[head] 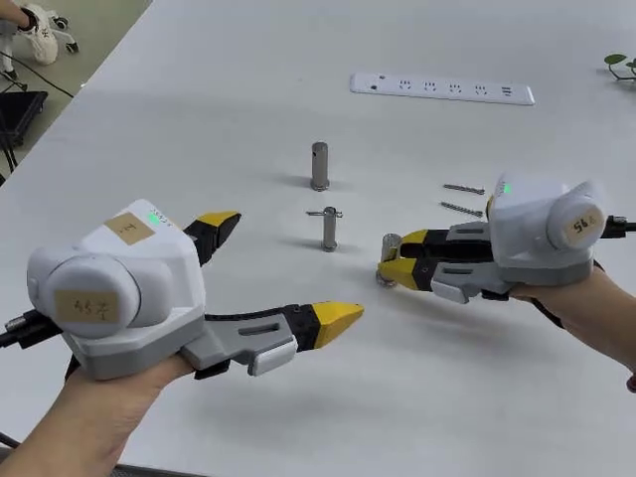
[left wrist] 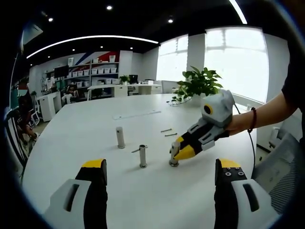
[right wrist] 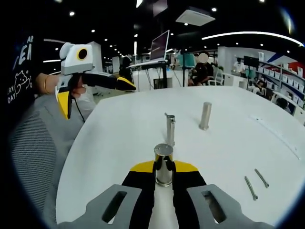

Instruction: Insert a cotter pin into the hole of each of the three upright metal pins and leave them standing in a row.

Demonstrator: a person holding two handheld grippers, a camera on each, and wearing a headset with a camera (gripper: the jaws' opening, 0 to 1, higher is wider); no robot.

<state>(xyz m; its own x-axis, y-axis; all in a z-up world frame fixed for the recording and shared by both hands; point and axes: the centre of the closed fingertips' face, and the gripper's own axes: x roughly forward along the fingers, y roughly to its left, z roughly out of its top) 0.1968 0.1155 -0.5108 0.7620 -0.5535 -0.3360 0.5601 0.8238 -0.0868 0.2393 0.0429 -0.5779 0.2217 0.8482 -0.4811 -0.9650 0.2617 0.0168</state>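
Three short grey metal pins upright on a white table, in a loose diagonal row. Far pin: smooth cylinder with a small dark hole near the top, free-standing. Middle pin: same form, with a thin cotter pin through its upper end, projecting on both sides. Near pin: shiny, flat-topped, base on the table, clamped low between the yellow-tipped jaws of the right gripper, drawn narrow around it; state of its hole not discernible. Two loose cotter pins lying flat and side by side on the table just beyond the right gripper, apart from all three pins. Left gripper: held over the near left of the table, jaws spread wide, well apart from the pins. White power strip flat on the far part of the table; leafy plant at the far right edge.
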